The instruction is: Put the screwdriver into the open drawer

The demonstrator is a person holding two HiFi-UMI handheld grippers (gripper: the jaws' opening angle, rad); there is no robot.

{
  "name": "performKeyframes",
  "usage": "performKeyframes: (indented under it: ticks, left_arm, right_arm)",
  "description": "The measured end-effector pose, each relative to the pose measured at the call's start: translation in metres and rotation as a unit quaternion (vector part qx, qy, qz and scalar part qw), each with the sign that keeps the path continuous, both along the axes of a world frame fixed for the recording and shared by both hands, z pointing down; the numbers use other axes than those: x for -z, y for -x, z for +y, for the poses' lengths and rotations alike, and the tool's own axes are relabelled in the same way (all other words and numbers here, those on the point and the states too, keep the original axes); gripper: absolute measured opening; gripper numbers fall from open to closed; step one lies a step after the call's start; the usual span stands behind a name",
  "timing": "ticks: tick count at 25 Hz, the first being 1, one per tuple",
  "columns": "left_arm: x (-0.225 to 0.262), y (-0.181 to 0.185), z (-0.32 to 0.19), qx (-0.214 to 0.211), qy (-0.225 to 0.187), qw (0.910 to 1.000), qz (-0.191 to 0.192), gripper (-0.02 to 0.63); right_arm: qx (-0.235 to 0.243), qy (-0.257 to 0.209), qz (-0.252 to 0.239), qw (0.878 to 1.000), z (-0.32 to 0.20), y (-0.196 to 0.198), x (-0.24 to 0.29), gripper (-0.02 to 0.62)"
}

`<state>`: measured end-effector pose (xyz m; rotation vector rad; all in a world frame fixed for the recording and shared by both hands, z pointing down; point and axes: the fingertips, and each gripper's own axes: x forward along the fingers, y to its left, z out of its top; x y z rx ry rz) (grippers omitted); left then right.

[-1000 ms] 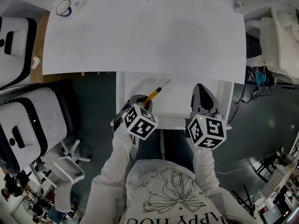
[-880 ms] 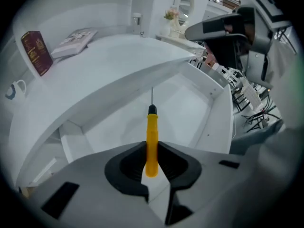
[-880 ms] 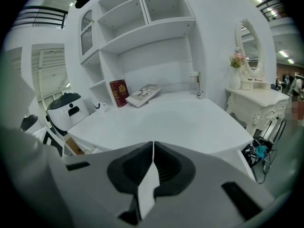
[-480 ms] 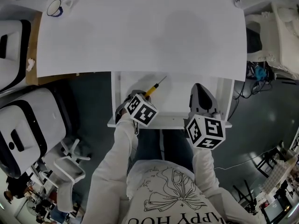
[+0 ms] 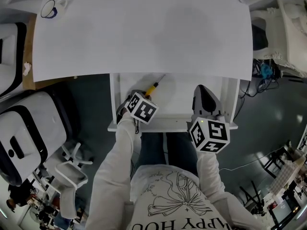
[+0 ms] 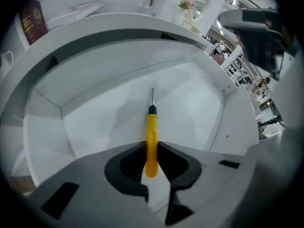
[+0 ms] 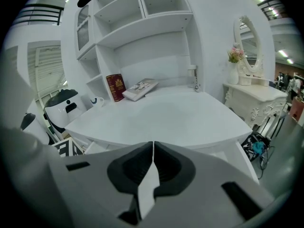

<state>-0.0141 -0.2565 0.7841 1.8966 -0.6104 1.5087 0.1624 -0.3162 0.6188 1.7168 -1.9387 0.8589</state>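
Two pale cloth sleeves (image 5: 120,166) are seen at the bottom centre of the head view, each ending in a gripper with a black-and-white marker cube. The left gripper (image 5: 142,96), at centre-left, is pointed steeply down into the open drawer (image 5: 163,124). Its dark, curved jaws are closed narrowly on the butt of the screwdriver (image 6: 151,129). The smooth yellow plastic handle is pinched between the pads, and the black collar and thin metal shaft are directed away over the drawer's white floor. Whether the tip touches that floor cannot be told.

The right gripper (image 7: 152,151), at centre-right, is held slanted above the drawer's front right corner, its jaws pressed together with nothing between them.

The drawer is a shallow, flat-walled white box pulled out from under the desk (image 5: 144,37), whose top is broad and matt white. At the desk's far left corner a white mug (image 5: 49,8) with a dark rim is set. A dark red book (image 7: 115,87) is stood upright below white shelves (image 7: 142,13).
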Motion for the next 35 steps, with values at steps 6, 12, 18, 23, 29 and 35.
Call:
performKeyframes:
  ticks: [6, 12, 18, 23, 29, 35]
  left_arm:
    - [-0.004, 0.001, 0.001, 0.011, 0.0, 0.9997, 0.021, 0.071]
    - [-0.002, 0.0, 0.001, 0.017, -0.007, 0.9993, 0.031, 0.114]
    - [0.024, 0.001, 0.0, 0.035, -0.028, 0.9979, 0.046, 0.118]
    - [0.083, -0.001, -0.015, 0.072, -0.098, 0.9891, 0.083, 0.086]
    - [0.183, -0.005, -0.036, 0.122, -0.213, 0.9592, 0.14, 0.014]
    - [0.284, 0.001, -0.056, 0.165, -0.323, 0.9132, 0.185, 0.009]
  right_arm:
    - [0.002, 0.0, 0.0, 1.0, 0.003, 0.0, -0.001, 0.008]
    - [0.003, -0.004, 0.0, 1.0, 0.006, -0.003, 0.004, 0.008]
    - [0.009, -0.021, -0.002, 1.0, 0.006, 0.0, 0.02, 0.008]
    - [0.016, -0.046, -0.003, 0.999, 0.004, 0.007, 0.049, 0.008]
    - [0.019, -0.09, -0.004, 0.996, 0.003, 0.008, 0.101, 0.008]
    - [0.031, -0.147, -0.003, 0.989, -0.004, 0.014, 0.156, 0.008]
